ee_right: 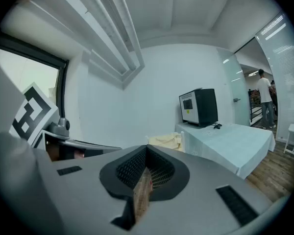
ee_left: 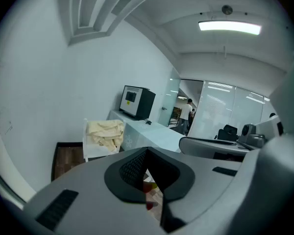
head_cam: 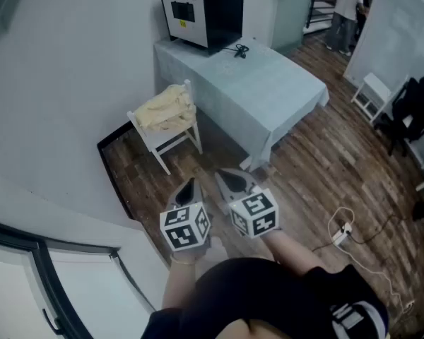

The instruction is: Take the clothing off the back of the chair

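Your left gripper (head_cam: 189, 187) and right gripper (head_cam: 230, 180) are both clenched empty, so open them as you near the cream clothing (head_cam: 165, 109) draped over the chair (head_cam: 175, 142) well ahead of the jaws, then pinch a thick fold.
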Motion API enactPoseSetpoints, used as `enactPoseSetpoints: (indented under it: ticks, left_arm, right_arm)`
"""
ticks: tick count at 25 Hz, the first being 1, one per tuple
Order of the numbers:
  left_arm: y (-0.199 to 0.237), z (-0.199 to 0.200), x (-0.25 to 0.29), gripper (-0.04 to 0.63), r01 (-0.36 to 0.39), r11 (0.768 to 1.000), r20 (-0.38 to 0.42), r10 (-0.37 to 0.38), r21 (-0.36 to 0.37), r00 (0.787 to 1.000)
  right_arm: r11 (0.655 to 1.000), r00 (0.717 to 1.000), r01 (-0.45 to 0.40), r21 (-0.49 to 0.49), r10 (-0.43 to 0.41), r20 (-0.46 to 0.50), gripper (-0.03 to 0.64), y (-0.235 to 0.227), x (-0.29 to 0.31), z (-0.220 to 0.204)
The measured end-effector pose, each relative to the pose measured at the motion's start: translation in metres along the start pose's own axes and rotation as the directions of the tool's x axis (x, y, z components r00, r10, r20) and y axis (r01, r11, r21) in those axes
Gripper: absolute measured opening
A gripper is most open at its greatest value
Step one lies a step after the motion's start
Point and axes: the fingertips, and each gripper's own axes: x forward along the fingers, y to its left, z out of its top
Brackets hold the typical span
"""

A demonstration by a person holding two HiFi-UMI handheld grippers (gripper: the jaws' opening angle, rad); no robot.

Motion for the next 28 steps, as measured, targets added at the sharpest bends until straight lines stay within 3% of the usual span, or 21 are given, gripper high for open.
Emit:
enactPoseSetpoints:
  ticks: [20, 28]
  left_arm:
    - [0.01, 0.016, 0.014, -0.003, -0.003, 1.0, 0.007, 0.003, 0.012, 1.0]
    - [0.032, 0.024, 0.035, -0.003, -0.003, 1.0, -0.006, 0.003, 0.01, 1.0]
  right_arm:
    - [0.999, 1.0, -0.024, -0.027, 0.024, -0.007, 0.012, 0.001, 0.021, 0.005]
    - [1.0, 0.999, -0.03, 0.005, 0.03, 0.014, 0.012, -0.004, 0.05, 0.014]
